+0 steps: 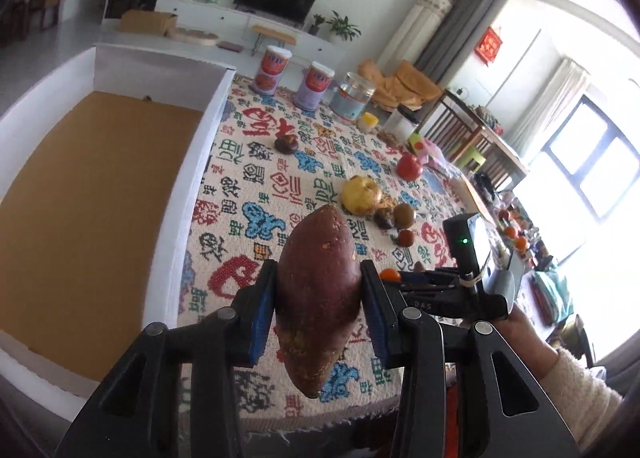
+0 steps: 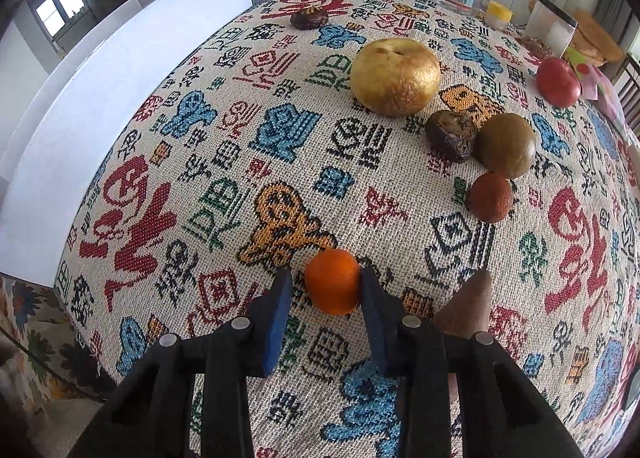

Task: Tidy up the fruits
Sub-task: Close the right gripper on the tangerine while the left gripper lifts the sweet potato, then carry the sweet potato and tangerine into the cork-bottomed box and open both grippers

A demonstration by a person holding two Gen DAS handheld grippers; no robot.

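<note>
The left claw (image 1: 319, 290) was clamped on a sweet potato (image 1: 320, 294), its blue pads pressed against the thick middle while both tapered ends stuck out beyond them. The potato hung clear of the surface (image 1: 240, 193), just to the right of the white box (image 1: 192, 161), whose brown floor lay bare. It looked dense, firm and rough-skinned, so a mid-body grip seemed sound; held nearer a tip, it would likely have swung or slipped.

The right claw (image 2: 326, 290) straddled a small orange (image 2: 333, 286) resting on the surface, well to the right of the box. Its right pad touched the peel, while a sliver of gap showed at the left pad, so the orange did not look squeezed. I judged it light, round and soft, inclined to roll and easily bruised; a gentle hold across its widest part would have suited it.

Further from the box than the orange lay a pear (image 2: 395, 75), a kiwi (image 2: 506, 145), a shrivelled dark fruit (image 2: 451, 133), a small reddish fruit (image 2: 491, 197) and a tomato (image 2: 558, 81).
</note>
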